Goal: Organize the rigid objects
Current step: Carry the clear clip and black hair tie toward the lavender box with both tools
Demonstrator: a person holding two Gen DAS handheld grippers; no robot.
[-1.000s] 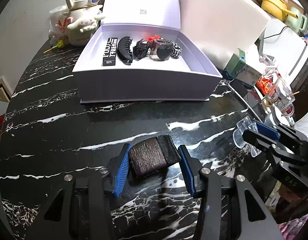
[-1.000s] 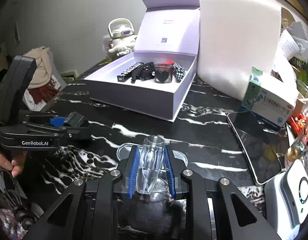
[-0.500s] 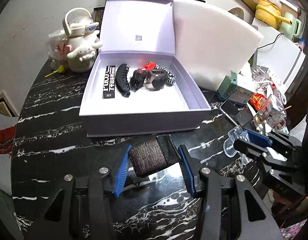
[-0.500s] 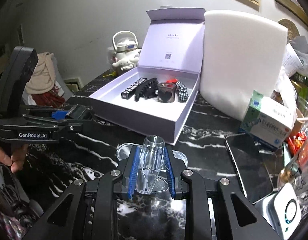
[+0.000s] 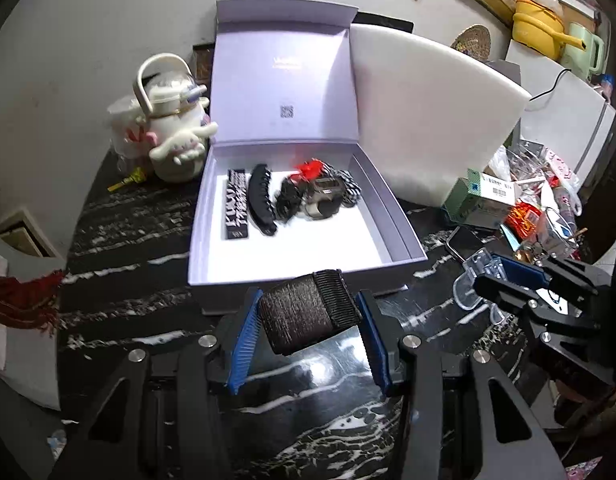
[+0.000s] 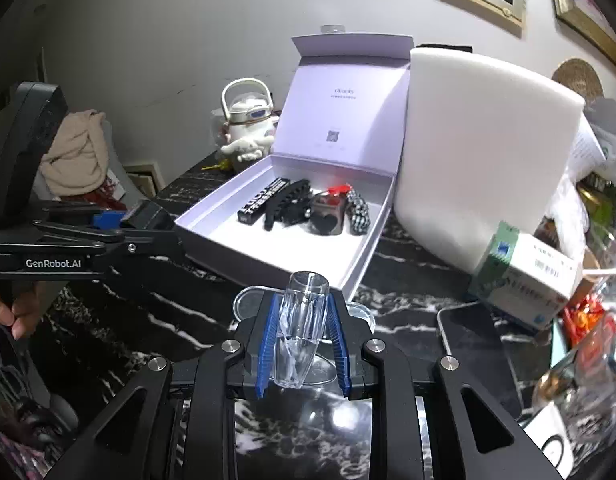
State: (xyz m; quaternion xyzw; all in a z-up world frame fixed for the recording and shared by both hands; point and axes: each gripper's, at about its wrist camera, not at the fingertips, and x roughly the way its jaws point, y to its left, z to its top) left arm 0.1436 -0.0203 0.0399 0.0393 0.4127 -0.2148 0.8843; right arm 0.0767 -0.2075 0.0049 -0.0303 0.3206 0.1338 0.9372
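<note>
My left gripper [image 5: 308, 312] is shut on a dark brown hair clip [image 5: 306, 312] and holds it above the table, just before the front wall of an open lavender box [image 5: 292, 280]. The box holds a black labelled bar [image 5: 236, 208], a black claw clip [image 5: 262, 200], more dark clips and a checkered piece. My right gripper [image 6: 304, 320] is shut on a clear plastic clip [image 6: 300, 320], raised near the box's right front corner [image 6: 348, 284]. The right gripper shows in the left wrist view [image 5: 520, 280], the left gripper in the right wrist view [image 6: 144, 220].
A white foam block [image 5: 432, 128] leans right of the box. A white character kettle [image 5: 172, 132] stands at the back left. A phone [image 6: 480, 352], a medicine box [image 6: 524, 276] and cluttered packets lie on the black marble table [image 5: 120, 280] at the right.
Both grippers have risen with their clips and moved toward the box; its inside now shows from higher up. Neither grip has changed.
</note>
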